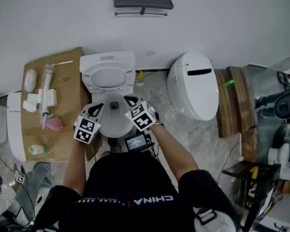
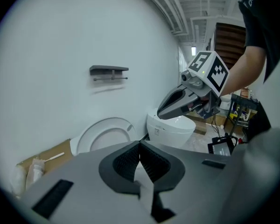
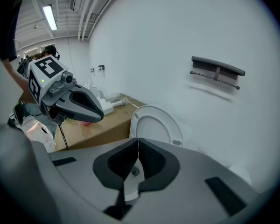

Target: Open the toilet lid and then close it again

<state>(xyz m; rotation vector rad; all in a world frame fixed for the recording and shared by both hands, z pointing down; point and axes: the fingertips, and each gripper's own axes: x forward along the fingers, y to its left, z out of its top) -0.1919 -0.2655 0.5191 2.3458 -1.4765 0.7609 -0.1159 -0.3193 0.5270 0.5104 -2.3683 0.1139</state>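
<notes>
Toilet bowl (image 1: 117, 127) partly behind left claw (image 1: 97, 107)

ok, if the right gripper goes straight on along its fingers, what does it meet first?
Probably the open toilet bowl: the right gripper, shut and empty, angles down into it. The raised lid stands just behind; depth is unclear.

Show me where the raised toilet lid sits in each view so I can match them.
Head view: raised toilet lid, upper centre-left, against the wall.
Left gripper view: lower left of centre, left of the closed second toilet.
Right gripper view: centre, right of the cardboard.
Shared landmark: dark wall shelf, above the lid in all three.
</notes>
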